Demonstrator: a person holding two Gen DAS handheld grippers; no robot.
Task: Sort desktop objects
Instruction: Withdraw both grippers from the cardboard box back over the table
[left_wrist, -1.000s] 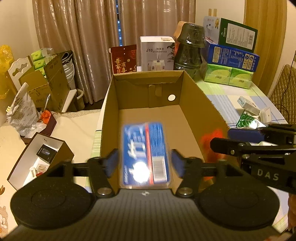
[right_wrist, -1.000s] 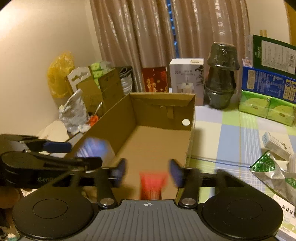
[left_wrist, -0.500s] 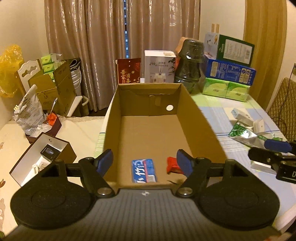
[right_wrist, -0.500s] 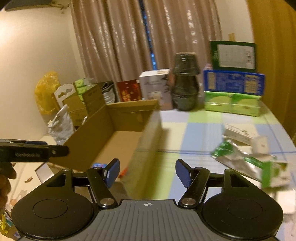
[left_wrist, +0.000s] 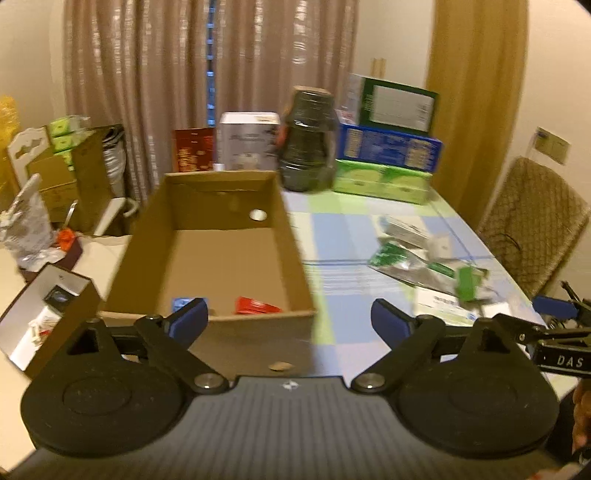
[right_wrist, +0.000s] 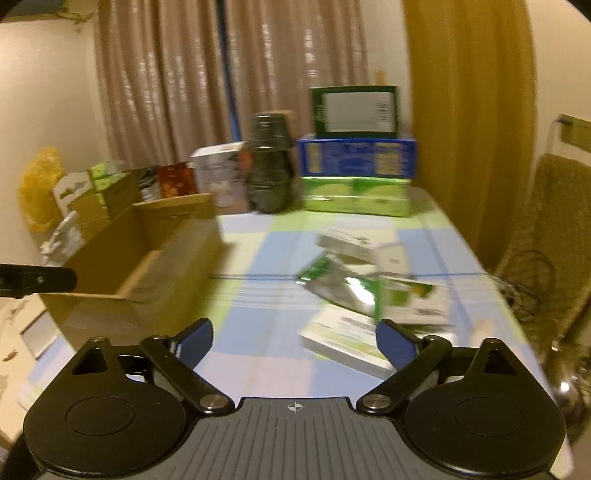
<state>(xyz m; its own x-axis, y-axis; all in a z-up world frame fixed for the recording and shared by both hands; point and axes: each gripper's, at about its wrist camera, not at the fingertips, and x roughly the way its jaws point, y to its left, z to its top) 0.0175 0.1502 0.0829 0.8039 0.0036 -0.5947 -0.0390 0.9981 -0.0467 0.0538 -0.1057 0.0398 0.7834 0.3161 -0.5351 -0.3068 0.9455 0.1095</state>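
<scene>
Checked tabletop (right_wrist: 258, 254) sitting before beige curtains (left_wrist: 147, 74), boxes stacked at far end; cardboard box (left_wrist: 295, 258) now holding blue pack (left_wrist: 179, 303) and red packet (left_wrist: 255, 305), dropped since a second ago; left claw (left_wrist: 290, 319) and right claw (right_wrist: 295, 341) both released, jaws just been widening, nothing between; packets (right_wrist: 347, 288) lying loose on tabletop.

Checked table (right_wrist: 258, 343) with cardboard box (left_wrist: 236, 339), scattered packets (right_wrist: 354, 288)
</scene>
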